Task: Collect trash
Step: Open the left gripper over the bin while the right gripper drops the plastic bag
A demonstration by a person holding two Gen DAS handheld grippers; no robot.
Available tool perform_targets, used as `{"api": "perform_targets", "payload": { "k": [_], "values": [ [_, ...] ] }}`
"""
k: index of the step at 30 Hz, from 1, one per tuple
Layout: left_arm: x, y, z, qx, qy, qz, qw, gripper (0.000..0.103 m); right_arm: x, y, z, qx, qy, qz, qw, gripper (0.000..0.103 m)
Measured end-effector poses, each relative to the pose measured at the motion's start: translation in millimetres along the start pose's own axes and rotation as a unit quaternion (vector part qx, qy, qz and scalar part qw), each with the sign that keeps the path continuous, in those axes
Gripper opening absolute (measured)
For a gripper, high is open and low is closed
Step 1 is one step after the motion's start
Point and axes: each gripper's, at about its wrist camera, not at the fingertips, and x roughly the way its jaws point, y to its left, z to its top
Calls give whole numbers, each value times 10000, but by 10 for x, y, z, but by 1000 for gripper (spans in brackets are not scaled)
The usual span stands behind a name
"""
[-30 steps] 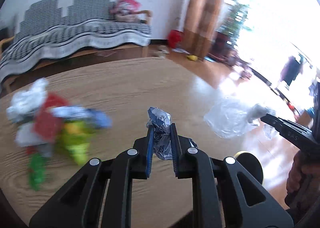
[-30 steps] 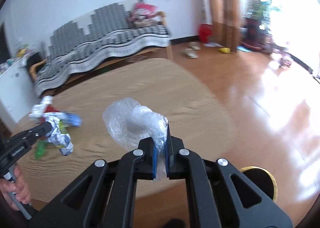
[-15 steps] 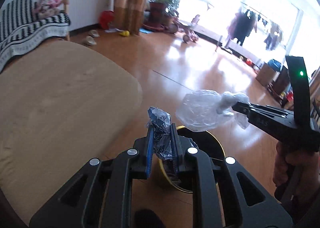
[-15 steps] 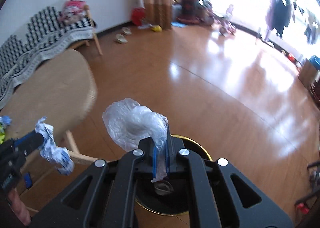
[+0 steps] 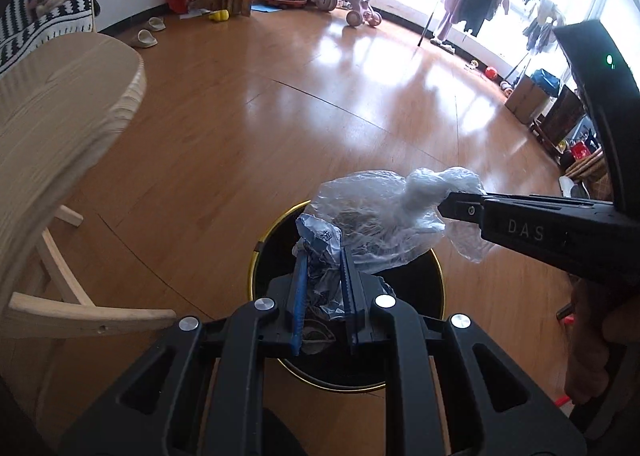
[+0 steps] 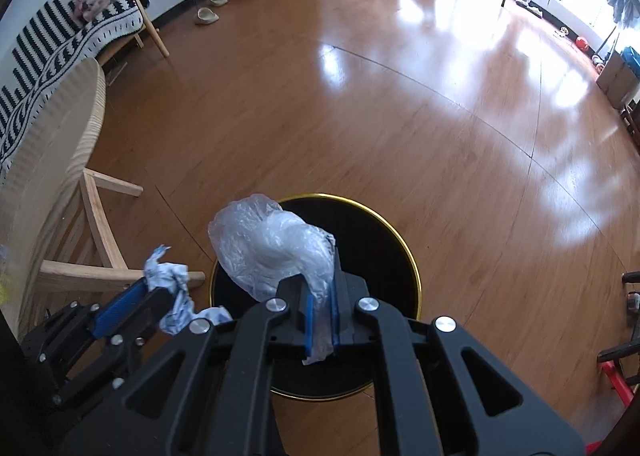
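Note:
My left gripper is shut on a crumpled blue-and-white wrapper and holds it over the black trash bin with a gold rim. My right gripper is shut on a clear crumpled plastic bag and holds it above the same bin. In the left wrist view the right gripper comes in from the right with the bag. In the right wrist view the left gripper shows at lower left with the wrapper.
The wooden table with its legs stands to the left of the bin. A sofa with a striped cover is behind it. Slippers, toys and a clothes rack stand across the wooden floor.
Both grippers have swung away from the table and down over the trash bin, each still holding its piece of trash. The bin now lies right below them.

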Motion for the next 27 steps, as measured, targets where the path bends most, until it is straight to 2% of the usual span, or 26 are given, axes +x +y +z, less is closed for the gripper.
{"api": "perform_targets", "payload": {
  "k": [8, 10, 11, 12, 20, 23, 24, 25, 26, 27],
  "values": [
    [140, -27, -48, 149, 209, -97, 9996, 19, -1, -41, 44, 128, 38, 13, 9999, 7],
    [153, -41, -60, 142, 230, -115, 9996, 34, 2, -35, 53, 150, 40, 15, 9999, 7],
    [161, -52, -64, 142, 220, -110, 9996, 52, 6, -45, 58, 160, 42, 22, 9999, 7],
    [140, -53, -63, 144, 162, -104, 9997, 62, 8, -54, 63, 169, 45, 27, 9998, 7],
    [21, -44, -48, 175, 95, -92, 9998, 65, 26, -57, 54, 183, 89, 101, 9997, 7],
    [-86, -25, -49, 203, 32, -55, 9998, 70, 75, -35, 47, 174, 224, 160, 9995, 8],
    [-155, 0, -37, 211, -15, -33, 9998, 72, 89, -20, 43, 154, 264, 138, 9994, 14],
    [-206, 25, -40, 212, -39, -24, 9998, 73, 98, 5, 40, 112, 298, 111, 9994, 36],
    [-282, 66, -37, 209, -77, -15, 9998, 76, 88, 34, 38, 82, 270, 82, 9996, 54],
    [-355, 105, -29, 192, -114, -4, 9998, 79, 52, 75, 37, 27, 175, 30, 9998, 79]
  ]
}}
